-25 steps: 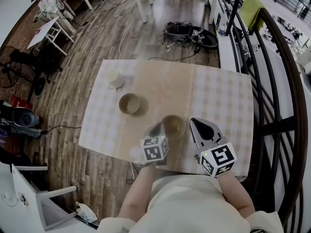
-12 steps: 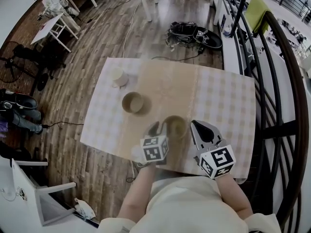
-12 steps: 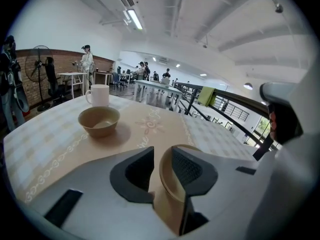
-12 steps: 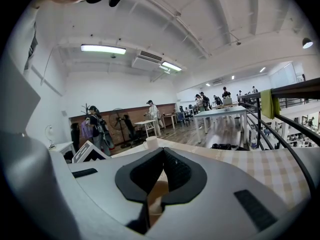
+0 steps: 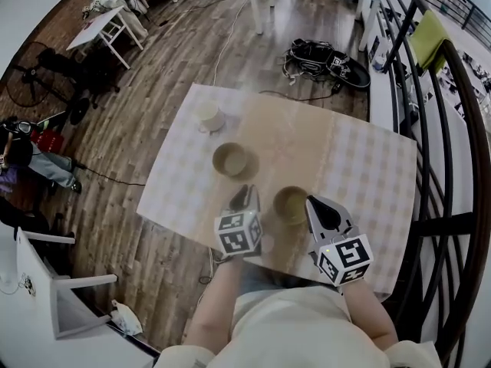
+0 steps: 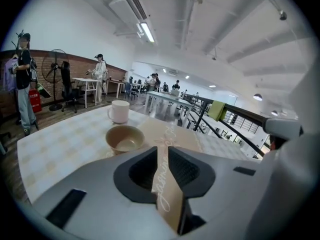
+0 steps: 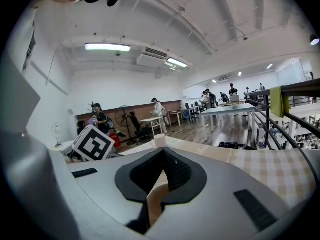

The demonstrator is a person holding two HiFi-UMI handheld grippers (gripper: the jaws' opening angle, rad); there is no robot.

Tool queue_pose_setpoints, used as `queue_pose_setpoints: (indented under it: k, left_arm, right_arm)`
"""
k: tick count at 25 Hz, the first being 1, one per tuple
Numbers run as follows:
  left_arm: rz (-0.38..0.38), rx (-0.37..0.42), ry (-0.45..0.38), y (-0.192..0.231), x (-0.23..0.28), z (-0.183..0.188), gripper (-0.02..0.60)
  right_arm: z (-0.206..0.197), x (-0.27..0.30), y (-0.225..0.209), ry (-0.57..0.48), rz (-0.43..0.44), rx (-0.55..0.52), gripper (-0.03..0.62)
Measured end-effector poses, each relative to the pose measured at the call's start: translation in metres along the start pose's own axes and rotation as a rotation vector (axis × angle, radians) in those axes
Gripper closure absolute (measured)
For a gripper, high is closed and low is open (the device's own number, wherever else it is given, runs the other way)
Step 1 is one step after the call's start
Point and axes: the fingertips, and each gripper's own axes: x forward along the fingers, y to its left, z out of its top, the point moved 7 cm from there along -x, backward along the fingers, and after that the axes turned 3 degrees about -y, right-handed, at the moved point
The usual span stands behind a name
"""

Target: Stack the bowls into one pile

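Two tan bowls sit on the checked table. The far bowl (image 5: pixel 231 159) (image 6: pixel 125 138) rests on the tan runner, and the near bowl (image 5: pixel 291 204) lies between my two grippers. My left gripper (image 5: pixel 245 198) (image 6: pixel 162 149) hovers just left of the near bowl and points at the far bowl. Its jaws stand a narrow gap apart and hold nothing. My right gripper (image 5: pixel 317 205) (image 7: pixel 162 150) is close to the near bowl's right rim, shut and empty.
A white mug (image 5: pixel 207 116) (image 6: pixel 120 111) (image 7: pixel 159 140) stands at the table's far left. The table's near edge (image 5: pixel 199 232) is under my grippers. A black railing (image 5: pixel 449 167) runs along the right. A bag (image 5: pixel 318 56) lies on the floor beyond the table.
The head view has shifted, so the table sits further right in the frame. Both grippers have drifted slightly left relative to the near bowl. No bowl has moved.
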Motion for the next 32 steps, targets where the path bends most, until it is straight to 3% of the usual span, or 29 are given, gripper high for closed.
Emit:
queue_pose_setpoints:
  k: [13, 32]
  left_arm:
    - [0.037, -0.018, -0.015, 0.087, 0.009, 0.039, 0.526]
    - [-0.077, 0.025, 0.130, 0.153, 0.075, 0.043, 0.526]
  right_arm:
    - [0.020, 0.052, 0.045, -0.015, -0.035, -0.021, 0.594]
    - [0.008, 0.107, 0.091, 0.054, -0.157, -0.008, 0.594]
